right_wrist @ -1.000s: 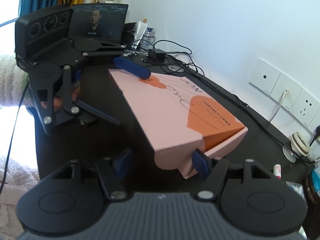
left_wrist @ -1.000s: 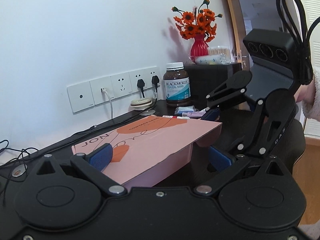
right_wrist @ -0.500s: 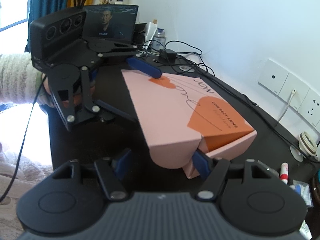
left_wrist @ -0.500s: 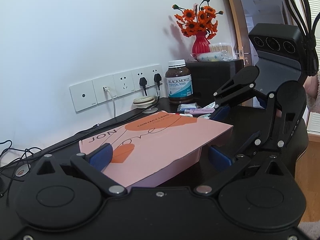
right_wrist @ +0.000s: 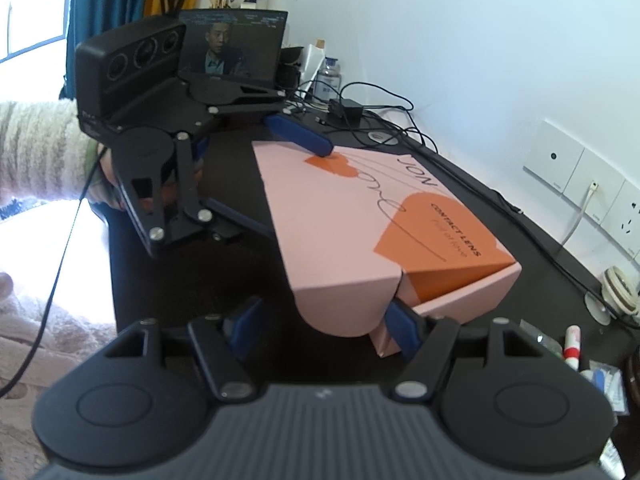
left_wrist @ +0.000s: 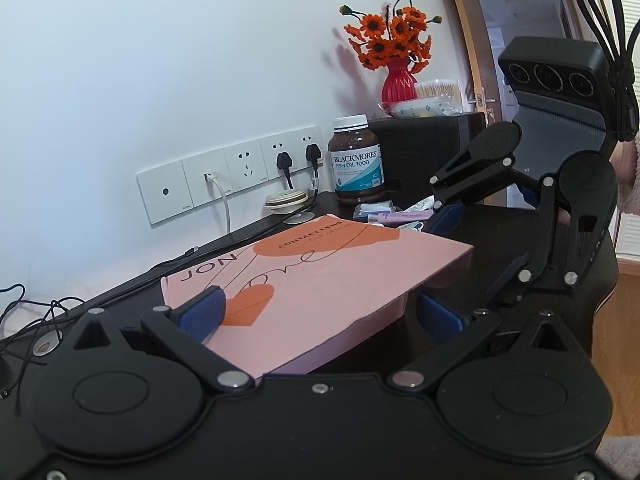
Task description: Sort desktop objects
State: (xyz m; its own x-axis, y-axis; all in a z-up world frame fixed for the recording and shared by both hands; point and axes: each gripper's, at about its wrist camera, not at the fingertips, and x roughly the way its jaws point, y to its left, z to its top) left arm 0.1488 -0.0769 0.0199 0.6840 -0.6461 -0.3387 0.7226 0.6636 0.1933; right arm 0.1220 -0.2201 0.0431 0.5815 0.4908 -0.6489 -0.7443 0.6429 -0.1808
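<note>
A pink box [left_wrist: 320, 280] printed with orange hearts hangs tilted over the black desk [right_wrist: 480, 208], between both grippers. My left gripper [left_wrist: 318, 314] is shut on its near end. One blue pad [left_wrist: 200, 312] lies on the lid and the other finger runs under the box [right_wrist: 360, 220]. My right gripper [right_wrist: 324, 322] straddles the opposite end, where the lid's rounded flap stands slightly ajar. Its right pad [right_wrist: 404, 328] rests against the flap. Its left pad [right_wrist: 244, 320] stands off to the side with a dark gap. In the left wrist view the right gripper [left_wrist: 482, 240] sits at the box's far corner.
A fish oil bottle [left_wrist: 356, 160], a red vase of orange flowers [left_wrist: 396, 80] on a black cabinet [left_wrist: 432, 148] and small tubes [left_wrist: 392, 214] crowd one end. Wall sockets [left_wrist: 240, 176] with cables run along the back. A laptop [right_wrist: 232, 46] and chargers stand at the other end.
The box's far end has drifted slightly to the right in the left wrist view. Both grippers keep the same hold and spacing.
</note>
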